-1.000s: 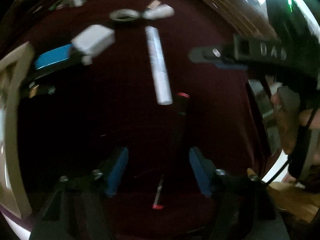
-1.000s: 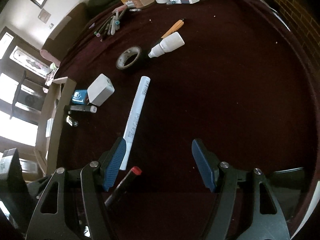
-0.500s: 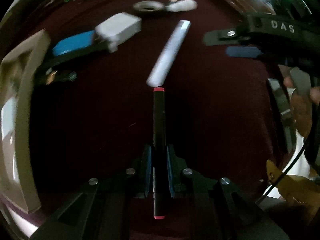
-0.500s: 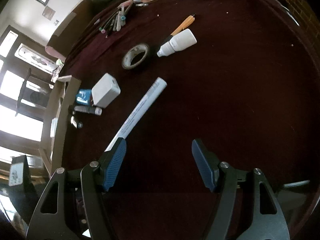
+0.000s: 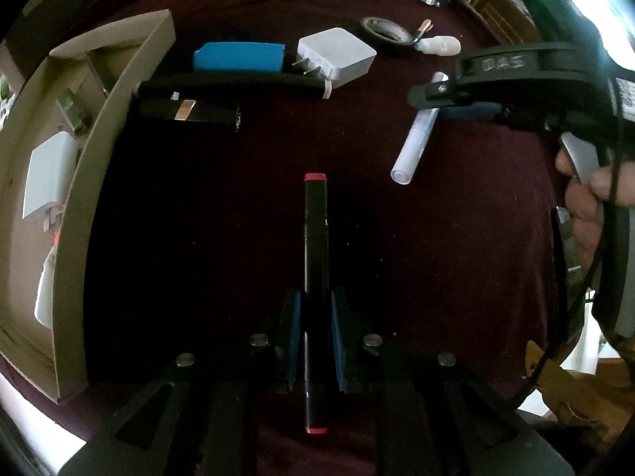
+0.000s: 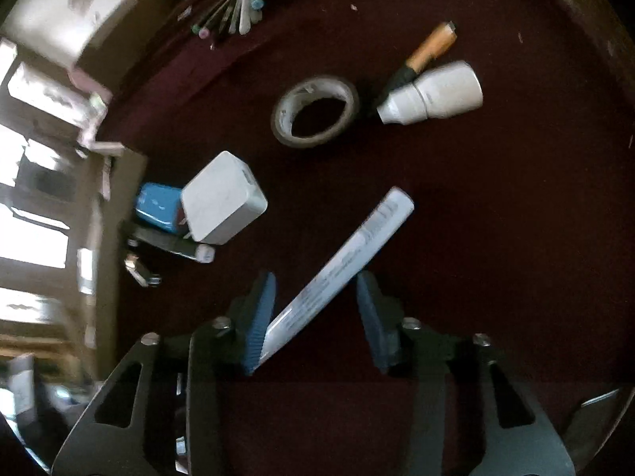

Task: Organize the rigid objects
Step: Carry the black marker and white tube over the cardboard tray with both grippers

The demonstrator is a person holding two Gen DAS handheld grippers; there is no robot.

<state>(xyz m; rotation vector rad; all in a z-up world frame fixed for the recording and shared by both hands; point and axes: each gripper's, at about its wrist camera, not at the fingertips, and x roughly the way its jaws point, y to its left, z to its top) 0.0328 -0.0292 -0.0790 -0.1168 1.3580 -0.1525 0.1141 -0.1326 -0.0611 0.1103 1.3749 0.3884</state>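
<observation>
My left gripper (image 5: 314, 297) is shut on a black marker with red ends (image 5: 315, 238), which points straight ahead above the dark red table. My right gripper (image 6: 315, 283) is partly open around a long white marker (image 6: 349, 256) that lies slanted on the table, crossing between its jaws; the left pad (image 6: 262, 309) is at the marker's near end. In the left wrist view the right gripper (image 5: 476, 95) hovers over the white marker (image 5: 416, 142). An open cardboard box (image 5: 75, 182) stands at the left, with white items inside.
By the box lie a white charger (image 5: 337, 57), a blue block (image 5: 238, 57), a black pen (image 5: 234, 85) and a black lighter-like stick (image 5: 190, 113). Farther back are a tape roll (image 6: 315, 111), a white bottle (image 6: 434, 93), an orange-handled tool (image 6: 426, 49) and several pens (image 6: 234, 12).
My left gripper closed on the black marker and lifted it. My right gripper moved forward and left over the white marker, and its jaws have narrowed around it.
</observation>
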